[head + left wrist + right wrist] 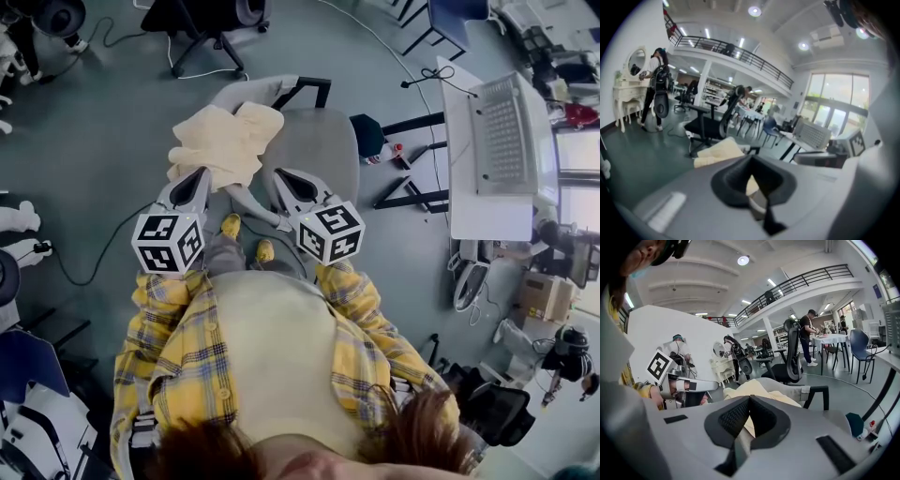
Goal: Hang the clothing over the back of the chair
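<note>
As it lies on chair (319, 141), clothing (223, 141) just beyond left gripper (201, 174); jaws together

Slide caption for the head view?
Left gripper and right gripper, both shut, at a pale yellow cloth garment on a grey office chair.

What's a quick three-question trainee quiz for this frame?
1. True or false: the clothing lies on the floor.
2. The clothing's colour is: A cream, B red, C black?
3. In the head view, which gripper's tip is nearer the clothing?
Key: 1 false, it rests on the grey chair. 2 A. 3 the left gripper.
</note>
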A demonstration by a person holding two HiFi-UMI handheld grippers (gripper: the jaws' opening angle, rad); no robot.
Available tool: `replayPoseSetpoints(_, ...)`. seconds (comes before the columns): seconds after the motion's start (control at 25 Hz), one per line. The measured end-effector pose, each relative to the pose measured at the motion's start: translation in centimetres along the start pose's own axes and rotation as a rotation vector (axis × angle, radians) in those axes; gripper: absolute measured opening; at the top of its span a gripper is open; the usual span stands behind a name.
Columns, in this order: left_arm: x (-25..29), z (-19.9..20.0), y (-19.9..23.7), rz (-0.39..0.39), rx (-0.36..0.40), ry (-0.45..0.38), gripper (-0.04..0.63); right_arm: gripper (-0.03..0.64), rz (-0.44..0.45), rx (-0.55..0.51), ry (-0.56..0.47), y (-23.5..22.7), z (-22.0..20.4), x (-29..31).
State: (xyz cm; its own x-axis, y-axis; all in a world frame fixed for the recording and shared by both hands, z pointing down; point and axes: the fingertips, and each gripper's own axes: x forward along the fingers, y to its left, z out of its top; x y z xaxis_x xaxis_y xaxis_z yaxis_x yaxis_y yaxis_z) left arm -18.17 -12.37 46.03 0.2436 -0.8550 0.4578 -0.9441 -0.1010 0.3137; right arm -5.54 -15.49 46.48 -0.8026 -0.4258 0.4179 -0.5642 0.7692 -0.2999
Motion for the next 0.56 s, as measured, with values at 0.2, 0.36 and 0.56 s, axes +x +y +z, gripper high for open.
replayPoseSetpoints(0.2,0.01,-0.13,0.29,0.008,-0.001,0.004,0.005,0.015,-0.001,0.0,0.003,-0.01,-0.11,0.07)
replayPoseSetpoints(0.36,0.04,-0.11,0.41,0.011,0.024,0.011,0.005,0.015,-0.005,0.002,0.002,-0.09,-0.16,0.17)
replayPoseSetpoints(0.56,0.08,0.19,0.34,0.011,0.047,0.014,0.005,0.014,-0.006,0.003,0.004,-0.05,-0.01,0.16)
